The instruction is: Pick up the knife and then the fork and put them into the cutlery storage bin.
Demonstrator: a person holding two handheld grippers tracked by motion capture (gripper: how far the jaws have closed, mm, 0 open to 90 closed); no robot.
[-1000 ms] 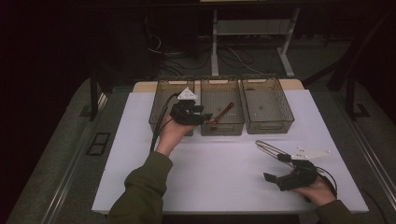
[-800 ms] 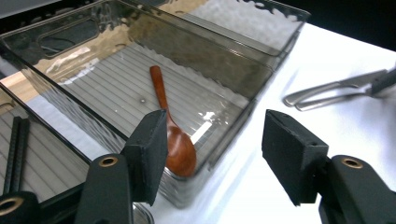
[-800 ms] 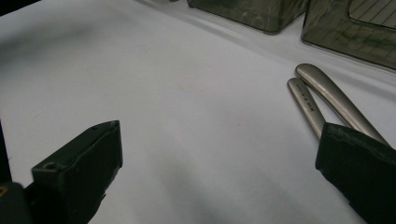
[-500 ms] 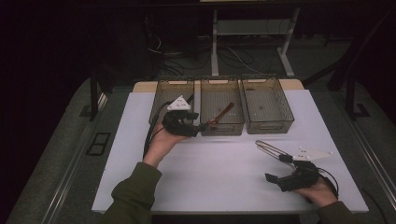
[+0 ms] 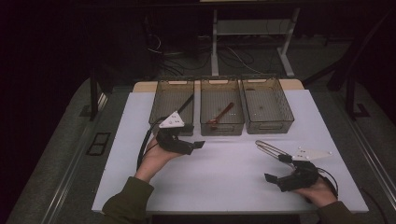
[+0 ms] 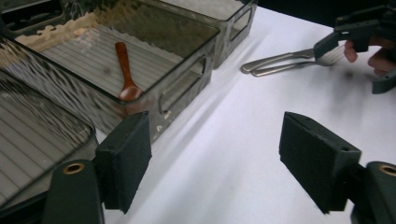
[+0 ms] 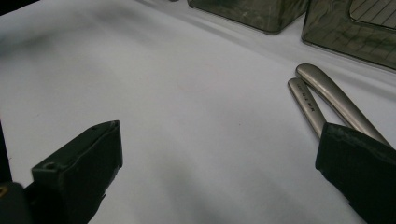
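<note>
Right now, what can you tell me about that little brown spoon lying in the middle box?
The wooden spoon looks like dark reddish-brown wood, with a slim straight handle and a small oval bowl. It lies flat on the ribbed floor of the middle bin, one of three smoky see-through bins in a row. In the high view it lies slantwise, its bowl toward the bin's near wall and its handle pointing away toward the far side. Nothing grips it; it is the one item in that bin, and it touches the bin's floor.

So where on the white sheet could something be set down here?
The white sheet lies bare between the left hand-held gripper and the right hand-held gripper, and along its left edge. It is crowded at the far edge, where three bins stand, and by the metal utensils at the right.
</note>
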